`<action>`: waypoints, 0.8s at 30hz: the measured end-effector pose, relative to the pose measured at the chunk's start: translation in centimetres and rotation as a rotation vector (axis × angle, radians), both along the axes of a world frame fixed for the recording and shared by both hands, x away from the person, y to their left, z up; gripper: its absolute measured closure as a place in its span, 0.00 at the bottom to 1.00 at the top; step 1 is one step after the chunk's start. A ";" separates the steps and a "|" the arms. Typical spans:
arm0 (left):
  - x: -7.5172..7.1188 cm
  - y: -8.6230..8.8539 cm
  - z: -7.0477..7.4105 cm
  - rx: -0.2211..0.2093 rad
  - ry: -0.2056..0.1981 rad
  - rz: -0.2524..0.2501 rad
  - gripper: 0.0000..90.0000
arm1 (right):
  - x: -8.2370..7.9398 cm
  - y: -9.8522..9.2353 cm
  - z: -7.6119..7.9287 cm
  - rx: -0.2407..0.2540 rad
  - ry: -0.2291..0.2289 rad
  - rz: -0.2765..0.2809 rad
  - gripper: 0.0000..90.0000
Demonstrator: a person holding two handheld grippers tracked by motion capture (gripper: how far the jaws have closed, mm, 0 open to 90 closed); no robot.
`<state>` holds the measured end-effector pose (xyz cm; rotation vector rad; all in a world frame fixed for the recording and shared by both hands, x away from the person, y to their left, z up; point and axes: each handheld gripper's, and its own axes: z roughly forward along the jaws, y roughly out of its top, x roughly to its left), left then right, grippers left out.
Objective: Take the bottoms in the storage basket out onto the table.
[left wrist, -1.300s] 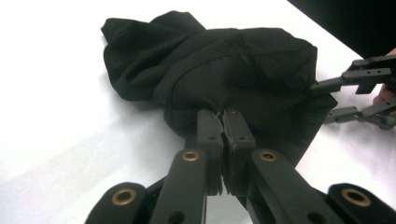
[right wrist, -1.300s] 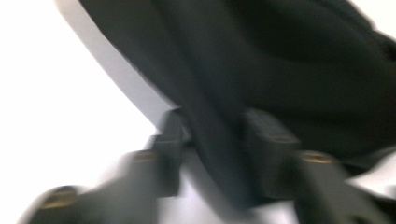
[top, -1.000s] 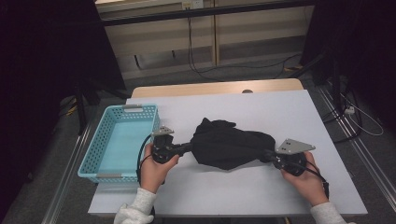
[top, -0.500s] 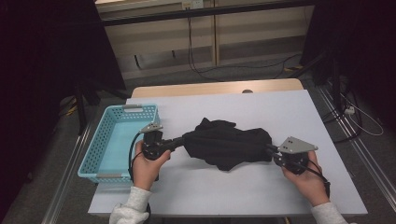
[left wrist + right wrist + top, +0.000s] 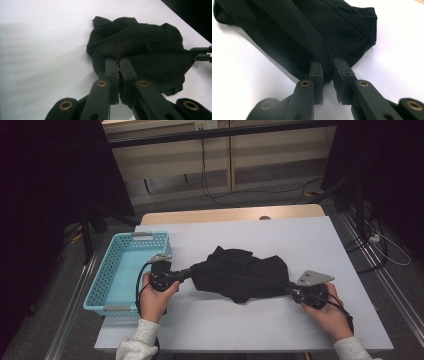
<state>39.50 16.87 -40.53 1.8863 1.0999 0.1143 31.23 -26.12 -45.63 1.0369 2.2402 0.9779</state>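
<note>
A: Where's the garment (image 5: 240, 279)?

B: Black garment, bunched, lying mid-tabletop (image 5: 280, 235), slightly toward the near edge. Stretched a bit betw. the two tongs, L end to R end.

A: Left tongs (image 5: 117, 65)?

B: Jaws pressed together, a pinch of black fabric caught betw. the pads, seen in the left gripper view. In the high view the left tongs (image 5: 186, 274) sit at the garment's L end, just beside the light-blue basket (image 5: 107, 290) at the tabletop's L edge. Hand (image 5: 155, 297) wrapped round the body, white sleeve (image 5: 137, 345) at near edge.

A: Right tongs (image 5: 327, 66)?

B: Jaws have just been opening; narrow gap now. A fold of the fabric runs betw. them, but the pads look apart from it on the one side, so not clamped. High view: right tongs (image 5: 291, 286) at the garment's R end, toward the near R corner, grey plate (image 5: 314, 277) on top.

A: Basket contents?

B: Can't tell; only the inside floor shows, pale blue.
</note>
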 end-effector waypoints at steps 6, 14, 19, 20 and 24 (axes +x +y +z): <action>0.2 -1.0 0.1 0.013 0.000 -0.020 0.96 | -0.1 -0.2 -0.2 0.016 0.011 0.004 0.87; -0.1 -1.6 -0.4 0.051 0.009 -0.035 0.96 | 0.1 0.6 -0.2 -0.003 0.003 0.037 0.80; -0.1 -1.6 -0.5 0.051 0.007 -0.041 0.96 | 0.3 1.0 -0.1 -0.015 0.030 0.042 0.99; -0.2 -1.7 -0.5 0.050 0.012 -0.043 0.96 | 0.3 0.9 0.0 -0.010 0.038 0.035 1.00; -0.4 -1.9 -0.8 0.053 0.020 -0.052 0.96 | 0.3 0.2 0.4 0.029 0.029 0.023 1.00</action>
